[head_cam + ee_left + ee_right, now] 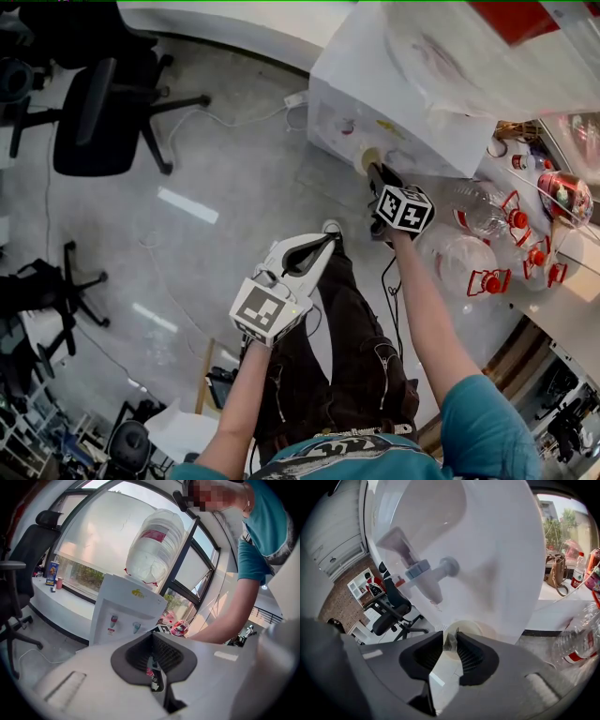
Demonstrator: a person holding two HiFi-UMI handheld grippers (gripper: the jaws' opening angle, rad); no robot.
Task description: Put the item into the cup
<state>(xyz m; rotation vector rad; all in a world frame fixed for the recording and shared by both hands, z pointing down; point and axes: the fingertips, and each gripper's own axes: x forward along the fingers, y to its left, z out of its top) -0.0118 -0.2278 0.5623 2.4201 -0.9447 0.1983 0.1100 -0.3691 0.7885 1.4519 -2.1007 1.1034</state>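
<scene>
Right tool at the front of the water dispenser, pointing forward and down, tips right over the cup. Item is a small greyish folded packet, kind unclear, sitting between the tips, roughly upright along the gap, one corner poking above them. Jaws at a narrow gap. Pads seem not to press on the item, so reads as loose rather than pinched, though contact on one pad can't be ruled out. Key relation: cup mouth straight below and just beyond the item along the tool's line, so a plain drop should land inside, with no sideways shift needed by this look. Cup upright under the blue tap, tap close above the rim, so worth staying clear of it when backing out. Item not yet inside the cup. Left tool low in front of the person, well apart from dispenser and cup, jaws together with nothing between, no part in this step. Right hand clearly the nearer. Risk as judged: light packet clinging to a pad or catching the near rim instead of falling. Slightly wider gap or a small shake probably enough. Bottles with red caps off to the right, well clear of the drop.
</scene>
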